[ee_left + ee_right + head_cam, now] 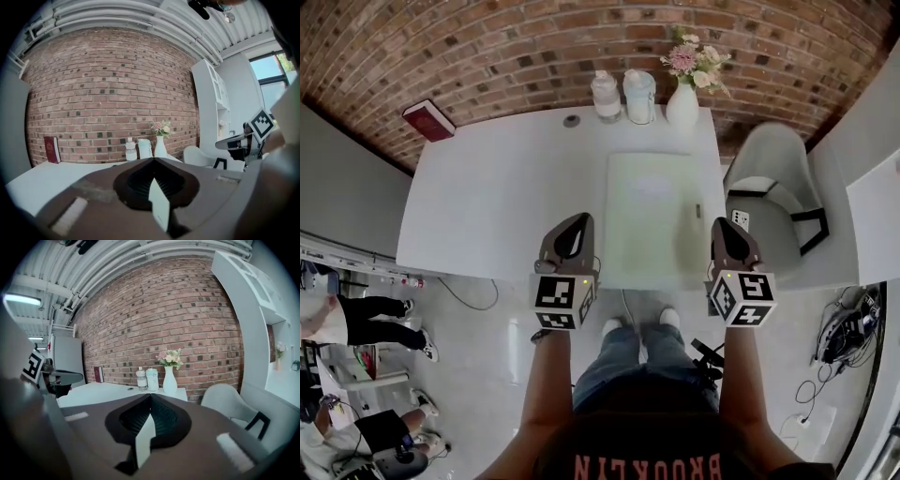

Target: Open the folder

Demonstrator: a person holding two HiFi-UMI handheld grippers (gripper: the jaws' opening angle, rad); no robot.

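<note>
**Folder untouched, both grippers closed and empty at its sides**

The folder is seen lying flat and shut on the table, straight in front of the vase and reaching to the table edge farthest from the vase. The left gripper and the right gripper are held at the folder's 2 long sides, at the end away from the vase. Contact with the folder is not shown. The jaws of both are pressed together with nothing between them, and the folder is hidden in both gripper views. A small dark tab at the folder's right edge suggests that this side is the one to be lifted. For a clean opening, 1 pair of jaws should be parted and closed on the top cover alone. The back sheet is best pinned down by the other gripper.
</note>
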